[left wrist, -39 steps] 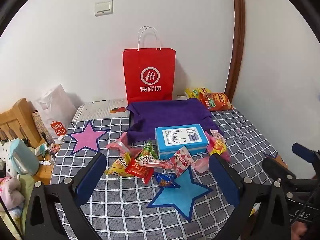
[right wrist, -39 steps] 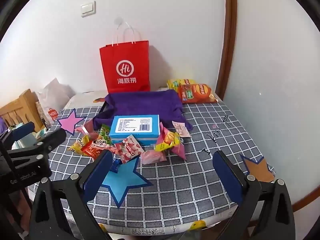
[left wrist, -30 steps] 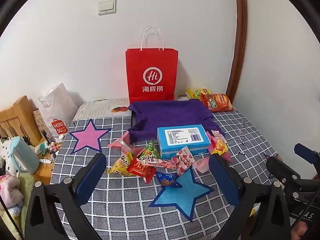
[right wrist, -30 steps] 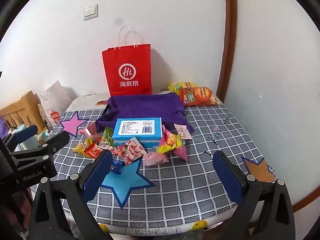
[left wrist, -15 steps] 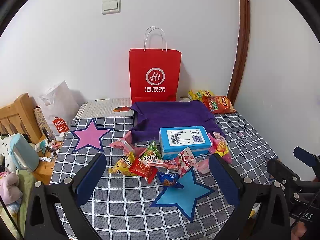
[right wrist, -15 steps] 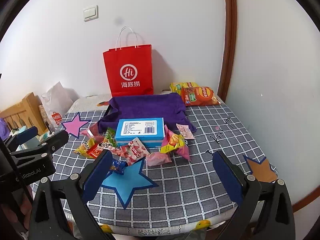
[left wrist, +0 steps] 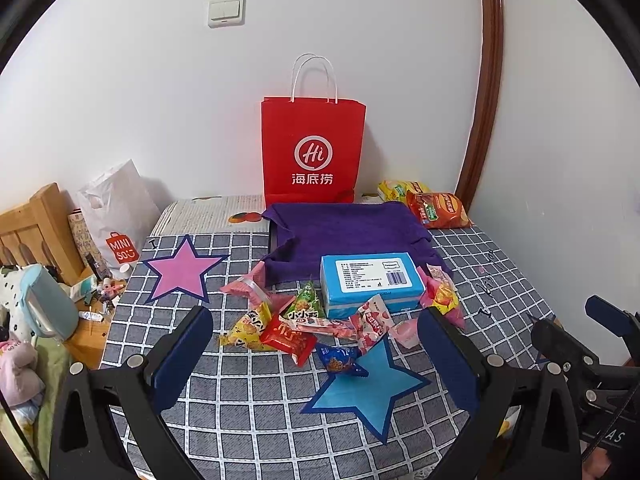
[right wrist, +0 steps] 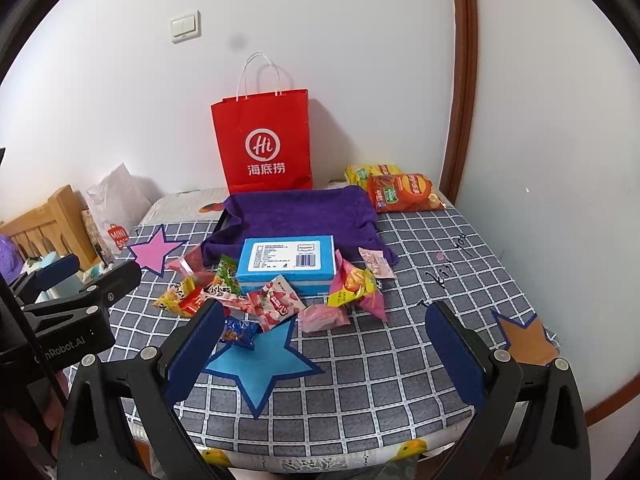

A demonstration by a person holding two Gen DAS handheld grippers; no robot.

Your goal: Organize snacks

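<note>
From the left wrist, the left gripper (left wrist: 314, 344) hangs above the near part of the checked table (left wrist: 240, 412) with its jaws spread wide and nothing between them. Past it the snacks (left wrist: 320, 324) lie in a loose heap: yellow, red, green and pink packets, with a small blue packet (left wrist: 340, 360) touching the upper point of the blue star (left wrist: 360, 392). A blue box (left wrist: 370, 282) sits just behind the heap, its far edge on the purple cloth (left wrist: 344, 236). A red bag (left wrist: 313, 152) stands upright against the wall, chip bags (left wrist: 436, 208) lie at the far right corner, and a pink star (left wrist: 180, 270) lies to the left. The right gripper (left wrist: 600, 336) shows at the right edge. From the right wrist, the right gripper (right wrist: 320, 348) is likewise spread wide and empty, held over the table's near edge. The snacks (right wrist: 272, 300) lie ahead, in front of the blue box (right wrist: 286, 260), with a yellow-and-pink packet (right wrist: 356, 286) at the box's right end. An orange star (right wrist: 524, 336) lies near the right edge. The left gripper (right wrist: 76, 280) shows at the left, its jaws apart.
</note>
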